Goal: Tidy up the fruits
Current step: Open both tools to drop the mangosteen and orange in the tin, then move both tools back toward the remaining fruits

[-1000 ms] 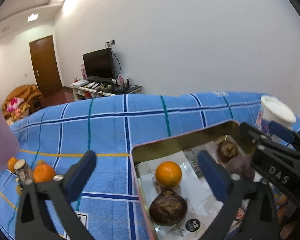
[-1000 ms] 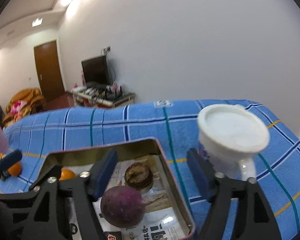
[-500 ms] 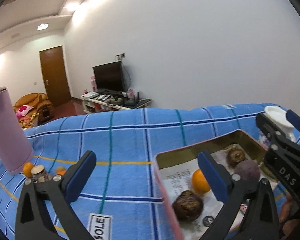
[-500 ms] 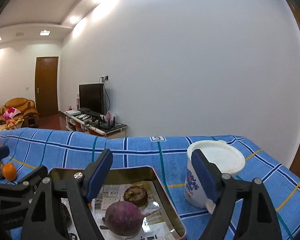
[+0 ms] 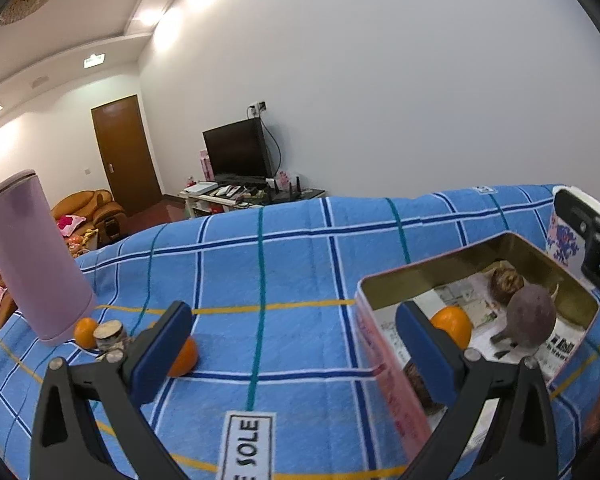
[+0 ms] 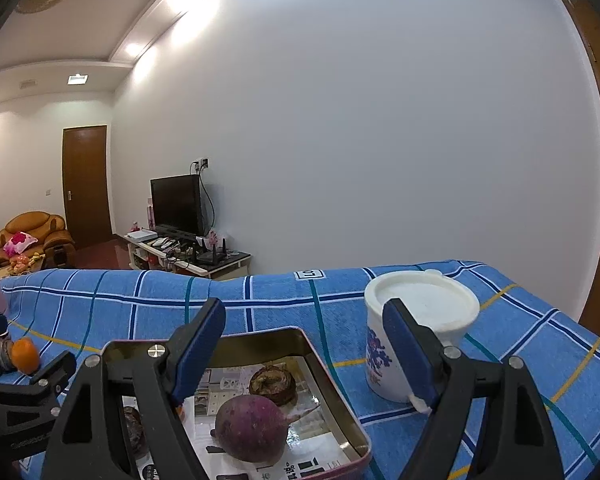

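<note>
Above the blue-checked bench (image 5: 300,264), left tongs (image 5: 296,344) and right tongs (image 6: 304,344) gape wide, empty. Tin (image 6: 336,392) holds the radish (image 6: 252,428) and an orange (image 5: 454,326), half-hidden.

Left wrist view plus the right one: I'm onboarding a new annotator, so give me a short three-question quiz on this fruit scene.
1. True or false: an orange lies inside the metal tin.
2. Which thing stands beside the tin, on the side away from the loose oranges? A) white lidded cup B) glass bottle C) wooden bowl
3. Fill in: the tall container near the loose orange on the blue checked cloth is ____ in colour.

Key: 1 true; 2 A; 3 pink (pale lilac).
</note>
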Action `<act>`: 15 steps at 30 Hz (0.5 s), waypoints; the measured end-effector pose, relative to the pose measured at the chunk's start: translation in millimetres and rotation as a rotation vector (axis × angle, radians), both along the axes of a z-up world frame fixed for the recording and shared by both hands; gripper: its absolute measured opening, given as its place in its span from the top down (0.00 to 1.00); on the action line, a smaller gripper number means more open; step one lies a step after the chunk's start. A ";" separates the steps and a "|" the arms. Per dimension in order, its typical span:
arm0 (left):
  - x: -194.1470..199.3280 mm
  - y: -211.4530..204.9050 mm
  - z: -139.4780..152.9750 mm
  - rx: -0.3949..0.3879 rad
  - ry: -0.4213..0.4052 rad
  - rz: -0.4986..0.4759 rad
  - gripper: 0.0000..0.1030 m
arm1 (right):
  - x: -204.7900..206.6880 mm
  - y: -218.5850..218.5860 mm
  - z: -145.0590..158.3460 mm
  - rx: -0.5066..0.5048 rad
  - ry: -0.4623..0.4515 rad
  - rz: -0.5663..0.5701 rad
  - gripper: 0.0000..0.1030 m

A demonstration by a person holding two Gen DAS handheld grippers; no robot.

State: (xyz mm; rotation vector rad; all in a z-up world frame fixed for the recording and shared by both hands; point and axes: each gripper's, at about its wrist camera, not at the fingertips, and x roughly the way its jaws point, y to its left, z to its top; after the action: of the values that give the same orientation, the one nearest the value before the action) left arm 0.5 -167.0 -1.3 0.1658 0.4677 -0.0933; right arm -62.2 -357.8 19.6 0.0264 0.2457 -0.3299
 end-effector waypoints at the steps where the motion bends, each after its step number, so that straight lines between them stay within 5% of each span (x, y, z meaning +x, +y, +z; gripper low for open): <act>1: -1.3 3.2 -0.2 -0.002 0.003 0.000 0.00 | -0.7 0.8 -0.2 0.001 0.002 -0.009 0.20; 15: -6.9 42.3 -4.1 0.052 0.026 0.025 0.00 | -11.1 35.8 -1.5 -0.011 0.038 -0.032 0.20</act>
State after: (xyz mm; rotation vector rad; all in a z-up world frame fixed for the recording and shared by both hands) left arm -6.4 -124.7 -5.4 0.2098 0.4982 -0.0586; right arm -73.3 -322.0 18.1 0.0129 0.2816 -0.3643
